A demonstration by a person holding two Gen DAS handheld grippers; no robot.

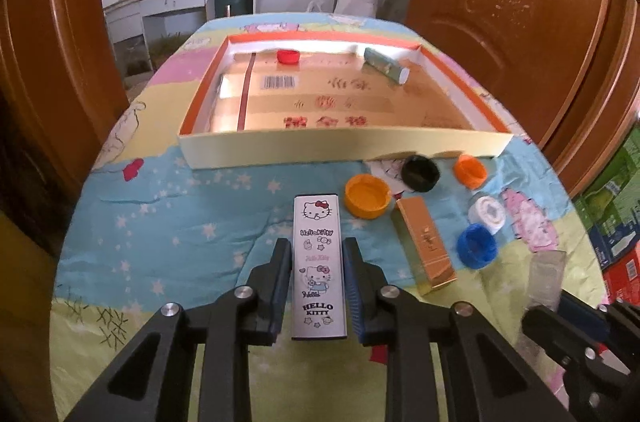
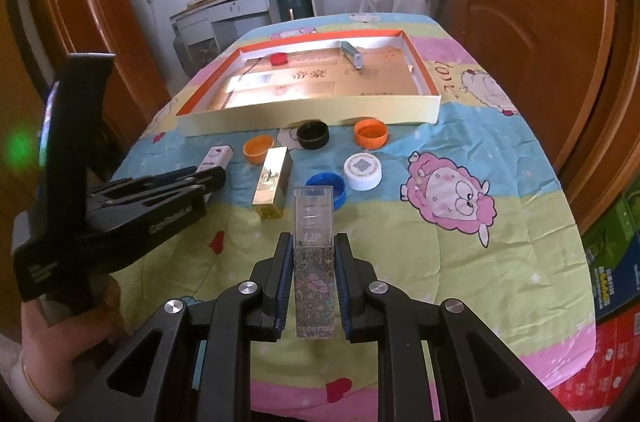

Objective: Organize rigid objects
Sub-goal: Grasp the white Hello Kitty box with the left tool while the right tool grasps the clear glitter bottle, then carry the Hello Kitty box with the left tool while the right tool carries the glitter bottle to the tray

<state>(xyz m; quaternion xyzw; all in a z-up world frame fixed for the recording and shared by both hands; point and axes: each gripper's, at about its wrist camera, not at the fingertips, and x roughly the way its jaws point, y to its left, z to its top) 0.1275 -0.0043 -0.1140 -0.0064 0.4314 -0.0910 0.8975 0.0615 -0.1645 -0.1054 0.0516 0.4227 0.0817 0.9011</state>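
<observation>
Two grippers over a counter with a cartoon cloth, each grasping a small box.
Left gripper [image 1: 317,264] clenched on white cartoon box [image 1: 318,262] lying near tray [image 1: 340,146]; right gripper [image 2: 311,268] grasping clear-topped flowered box [image 2: 314,262], lifted, beside loose caps [image 2: 362,171].

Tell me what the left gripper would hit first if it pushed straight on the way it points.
Probably the near wall of the tray. The left gripper holds the Hello Kitty box, and bare cloth lies ahead of it; the orange cap sits just right of that line. Depth is uncertain.
</observation>
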